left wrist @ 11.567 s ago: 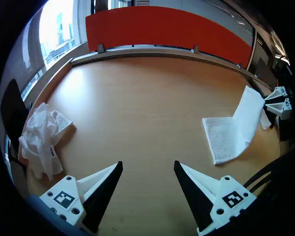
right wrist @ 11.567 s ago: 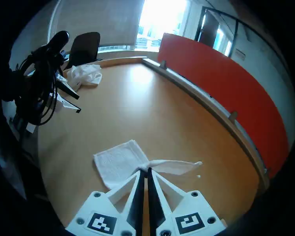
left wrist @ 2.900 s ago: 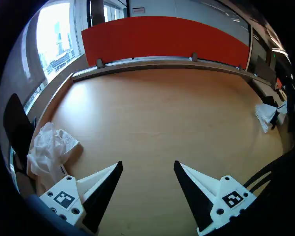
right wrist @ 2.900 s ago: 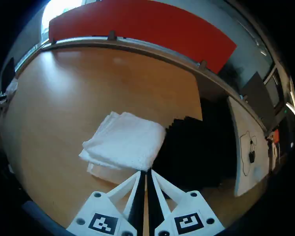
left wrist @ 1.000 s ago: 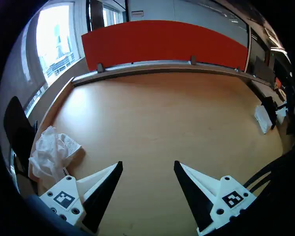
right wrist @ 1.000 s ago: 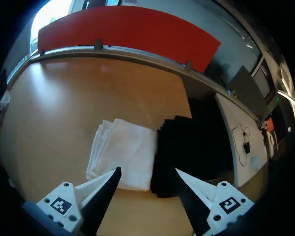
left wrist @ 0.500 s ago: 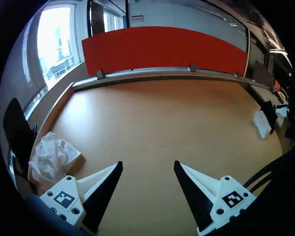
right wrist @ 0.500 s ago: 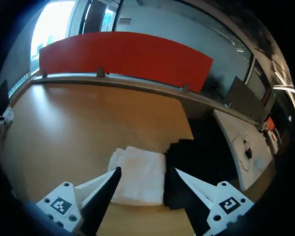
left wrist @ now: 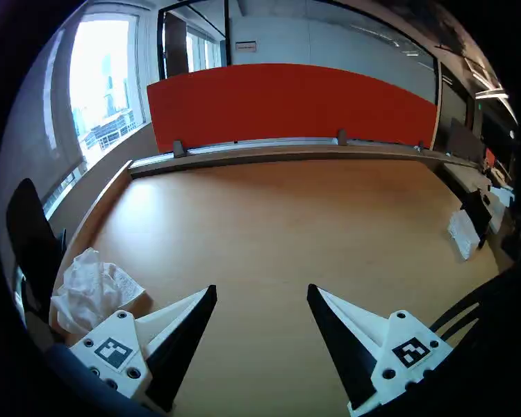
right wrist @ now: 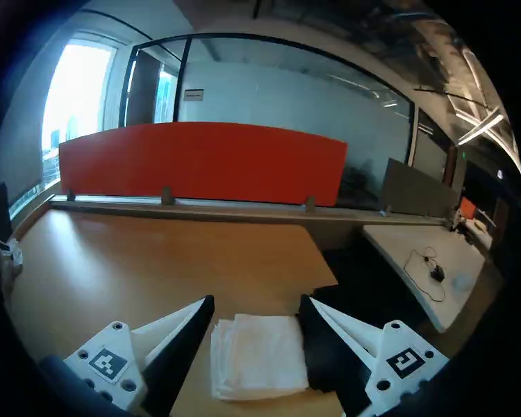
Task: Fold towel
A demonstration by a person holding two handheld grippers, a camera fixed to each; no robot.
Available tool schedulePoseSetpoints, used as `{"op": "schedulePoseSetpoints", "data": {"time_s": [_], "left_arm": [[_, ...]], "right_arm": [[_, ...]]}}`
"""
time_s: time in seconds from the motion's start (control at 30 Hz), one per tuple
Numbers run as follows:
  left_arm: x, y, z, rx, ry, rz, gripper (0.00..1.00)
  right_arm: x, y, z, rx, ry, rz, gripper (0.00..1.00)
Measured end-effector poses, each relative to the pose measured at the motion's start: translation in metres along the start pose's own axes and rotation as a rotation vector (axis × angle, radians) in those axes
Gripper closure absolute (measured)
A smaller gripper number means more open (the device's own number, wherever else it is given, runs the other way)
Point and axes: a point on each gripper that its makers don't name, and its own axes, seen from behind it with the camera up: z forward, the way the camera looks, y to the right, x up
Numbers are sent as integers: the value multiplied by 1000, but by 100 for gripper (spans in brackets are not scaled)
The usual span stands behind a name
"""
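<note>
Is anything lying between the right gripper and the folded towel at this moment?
Nothing visible does. The folded towel lies flat on the table, directly ahead of the right gripper and framed between its open fingers.

The folded towel (right wrist: 259, 356) is plain white with a fine, nubbly terry texture. The surface (left wrist: 281, 215) is a warm, light orange-brown wood tone. The panel (left wrist: 295, 101) is a flat, bright orange-red, and the rail (left wrist: 274, 147) just below the panel is grey. The crumpled cloths (left wrist: 90, 292) are white too. The left gripper (left wrist: 260, 288) and right gripper (right wrist: 255, 299) are white with black inner jaws. Each body carries a black-and-white square marker. The chair (left wrist: 28, 229) is black.
</note>
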Motion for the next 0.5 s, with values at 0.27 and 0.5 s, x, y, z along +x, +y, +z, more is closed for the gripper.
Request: {"op": "schedulePoseSetpoints", "data": {"time_s": [0.27,0.5], "left_arm": [[19,-2,5,15,62,-16,3],[48,-12,5,39,156,-42,3]], "right_arm": [[14,-10,0,-3,49,18,4],[42,-22,-5,3,133,48,5]]}}
